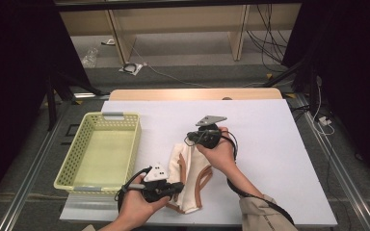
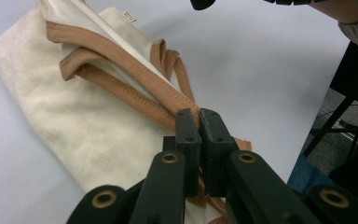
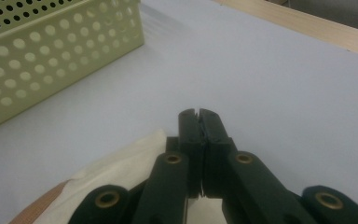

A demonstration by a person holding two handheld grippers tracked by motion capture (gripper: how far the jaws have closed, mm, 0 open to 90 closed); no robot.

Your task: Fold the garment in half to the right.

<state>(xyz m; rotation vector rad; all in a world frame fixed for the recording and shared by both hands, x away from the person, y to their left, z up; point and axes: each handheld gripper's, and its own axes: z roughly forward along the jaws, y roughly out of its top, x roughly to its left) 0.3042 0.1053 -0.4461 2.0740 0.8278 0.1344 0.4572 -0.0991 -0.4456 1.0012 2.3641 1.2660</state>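
Observation:
A cream garment [image 1: 191, 179] with brown trim lies folded on the white table top, near the front edge. My left gripper [image 1: 179, 186] comes in from the lower left and is shut on the garment's brown trim [image 2: 135, 88] at its near side. In the left gripper view the cream cloth [image 2: 70, 112] spreads to the left of the left gripper [image 2: 199, 115]. My right gripper [image 1: 191, 138] sits at the garment's far end, its jaws pressed together. In the right gripper view the cloth's edge [image 3: 116, 170] runs up against the right gripper [image 3: 198, 114].
A pale green perforated basket [image 1: 68, 163] stands to the left of the garment with nothing in it; its wall [image 3: 51, 65] is close on the right gripper's left. The white table cover [image 1: 274, 144] stretches bare to the right and back. A wooden table edge [image 1: 195, 94] lies behind.

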